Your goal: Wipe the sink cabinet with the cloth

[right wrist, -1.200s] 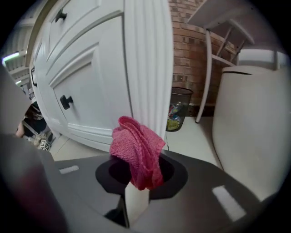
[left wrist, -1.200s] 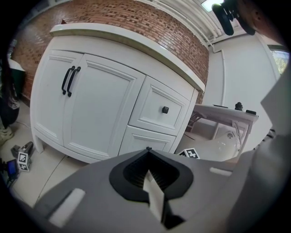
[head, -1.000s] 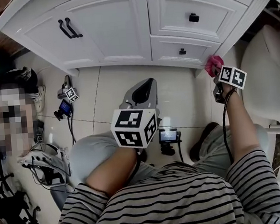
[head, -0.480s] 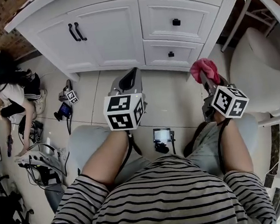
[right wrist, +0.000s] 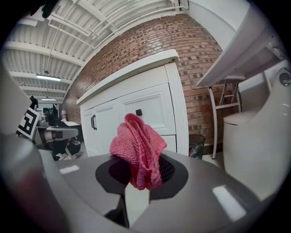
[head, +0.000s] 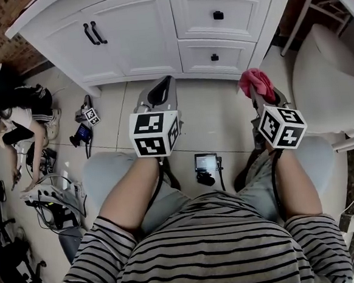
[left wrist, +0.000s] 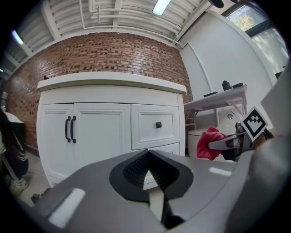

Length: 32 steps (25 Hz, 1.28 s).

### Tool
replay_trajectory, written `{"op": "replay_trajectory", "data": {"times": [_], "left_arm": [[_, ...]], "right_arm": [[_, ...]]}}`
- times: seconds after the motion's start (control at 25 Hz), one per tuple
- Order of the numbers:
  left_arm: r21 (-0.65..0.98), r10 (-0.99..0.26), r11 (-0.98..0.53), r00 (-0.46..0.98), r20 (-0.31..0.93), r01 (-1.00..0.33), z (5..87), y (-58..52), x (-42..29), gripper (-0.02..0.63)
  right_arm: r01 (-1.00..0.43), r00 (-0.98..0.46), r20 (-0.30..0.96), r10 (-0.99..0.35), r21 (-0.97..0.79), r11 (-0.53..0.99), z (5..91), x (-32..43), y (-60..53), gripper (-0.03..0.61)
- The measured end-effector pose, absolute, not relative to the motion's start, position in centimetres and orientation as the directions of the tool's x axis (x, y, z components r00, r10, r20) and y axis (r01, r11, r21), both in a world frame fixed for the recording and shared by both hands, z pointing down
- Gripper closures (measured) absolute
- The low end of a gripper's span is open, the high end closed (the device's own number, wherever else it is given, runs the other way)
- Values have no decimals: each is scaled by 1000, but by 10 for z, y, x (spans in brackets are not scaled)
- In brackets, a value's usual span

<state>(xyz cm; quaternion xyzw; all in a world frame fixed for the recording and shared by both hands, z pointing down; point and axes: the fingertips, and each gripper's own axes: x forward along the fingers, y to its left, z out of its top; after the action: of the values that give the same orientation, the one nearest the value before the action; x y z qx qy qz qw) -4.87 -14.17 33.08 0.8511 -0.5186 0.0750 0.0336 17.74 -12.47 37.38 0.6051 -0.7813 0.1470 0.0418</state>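
Observation:
The white sink cabinet [head: 156, 35] stands ahead, with two doors with black handles [head: 93, 33] and two drawers with black knobs [head: 218, 15]. In the right gripper view the cabinet [right wrist: 136, 118] fills the middle. My right gripper [head: 257, 90] is shut on a pink cloth [head: 253, 80], bunched between its jaws [right wrist: 138, 152]. It hovers short of the cabinet's right corner, not touching it. My left gripper [head: 159, 91] is shut with nothing in it, held in front of the cabinet's middle [left wrist: 109, 127]. The cloth [left wrist: 208, 143] also shows at the right of the left gripper view.
A white toilet [head: 327, 77] stands to the right. A person [head: 17, 123] crouches on the tiled floor at the left, among cables and gear [head: 53, 199]. A spare marked gripper [head: 87, 120] lies on the floor. A small screen device [head: 205, 164] sits between my knees.
The right gripper with the cloth has drawn back from the cabinet's lower right corner toward me. The left gripper has moved forward a little. The view has shifted down the cabinet.

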Motion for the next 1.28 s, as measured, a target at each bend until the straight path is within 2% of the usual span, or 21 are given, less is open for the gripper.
{"op": "replay_trajectory", "data": {"times": [1.28], "left_arm": [[15, -863, -474, 468, 189, -880, 336, -142, -42, 612]], "right_arm": [[-950, -292, 247, -924, -190, 249, 371, 169, -124, 502]]}}
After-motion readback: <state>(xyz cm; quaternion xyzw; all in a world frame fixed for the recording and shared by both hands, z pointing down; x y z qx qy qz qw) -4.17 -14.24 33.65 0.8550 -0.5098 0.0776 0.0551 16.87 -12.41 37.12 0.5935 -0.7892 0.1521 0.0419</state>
